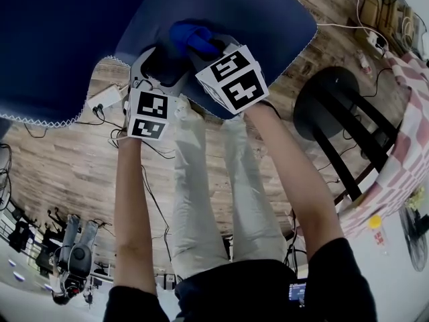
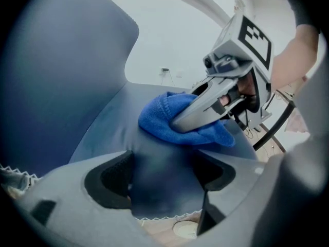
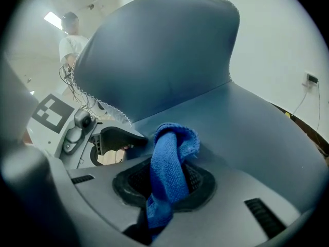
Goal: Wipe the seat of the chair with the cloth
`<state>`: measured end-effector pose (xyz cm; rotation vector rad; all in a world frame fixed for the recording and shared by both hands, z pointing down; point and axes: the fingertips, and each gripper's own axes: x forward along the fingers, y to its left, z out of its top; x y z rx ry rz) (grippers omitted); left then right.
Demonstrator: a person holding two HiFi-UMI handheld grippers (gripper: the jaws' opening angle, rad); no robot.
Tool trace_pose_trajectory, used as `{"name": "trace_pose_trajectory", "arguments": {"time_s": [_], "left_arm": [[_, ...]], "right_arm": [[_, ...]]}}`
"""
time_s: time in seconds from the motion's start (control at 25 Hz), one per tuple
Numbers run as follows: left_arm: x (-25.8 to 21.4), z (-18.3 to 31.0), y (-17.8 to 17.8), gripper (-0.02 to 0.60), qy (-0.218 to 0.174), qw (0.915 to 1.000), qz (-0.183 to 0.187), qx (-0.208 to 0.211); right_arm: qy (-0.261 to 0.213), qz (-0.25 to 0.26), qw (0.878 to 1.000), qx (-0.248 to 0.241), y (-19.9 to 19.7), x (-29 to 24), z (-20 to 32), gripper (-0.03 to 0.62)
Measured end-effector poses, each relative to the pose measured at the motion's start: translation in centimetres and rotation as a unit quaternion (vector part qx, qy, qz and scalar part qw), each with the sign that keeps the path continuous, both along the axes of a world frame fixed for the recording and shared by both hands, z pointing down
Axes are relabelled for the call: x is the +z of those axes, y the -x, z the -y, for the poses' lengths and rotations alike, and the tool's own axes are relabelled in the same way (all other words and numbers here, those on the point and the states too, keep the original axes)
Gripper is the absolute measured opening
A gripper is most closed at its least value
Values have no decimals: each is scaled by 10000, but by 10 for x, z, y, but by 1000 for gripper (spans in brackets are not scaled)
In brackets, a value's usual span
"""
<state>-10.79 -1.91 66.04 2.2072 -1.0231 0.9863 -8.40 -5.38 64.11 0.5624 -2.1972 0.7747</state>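
The dark blue chair has a wide seat [image 1: 268,19] and a tall backrest [image 3: 159,50]. A blue cloth [image 3: 172,153] hangs bunched between the jaws of my right gripper [image 3: 164,187], which is shut on it and presses it onto the seat [image 3: 247,133]. In the left gripper view the cloth [image 2: 159,118] lies under the right gripper's fingers [image 2: 205,107]. My left gripper [image 2: 164,176] sits at the seat's front edge, its jaws closed on the stitched rim. In the head view both grippers meet at that edge: left gripper [image 1: 157,69], right gripper [image 1: 201,45], cloth [image 1: 191,37].
A black stool [image 1: 328,102] stands to the right, beside a table with a checked cloth [image 1: 409,139]. Cables and a white power strip [image 1: 104,98] lie on the wooden floor. The person's legs [image 1: 201,180] stand close to the chair. Another person [image 3: 69,40] stands far behind.
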Motion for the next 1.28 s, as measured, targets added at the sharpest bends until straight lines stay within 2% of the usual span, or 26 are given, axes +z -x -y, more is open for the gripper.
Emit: {"name": "trace_pose_trajectory", "arguments": {"time_s": [0.2,0.72,1.28], "left_arm": [[-1,1,0,367,-38,10000,5,-4],[-1,0,1,367,-58,10000,19,-10],[-2,0,2,367,-60,10000,20,-16]], "right_arm": [[-215,-77,9997,-50,-3,-3,3,57],[-572,-468,9972,84,-45,-2,22,57],[-678,-759,9930,591,-112,-2,45,57]]}}
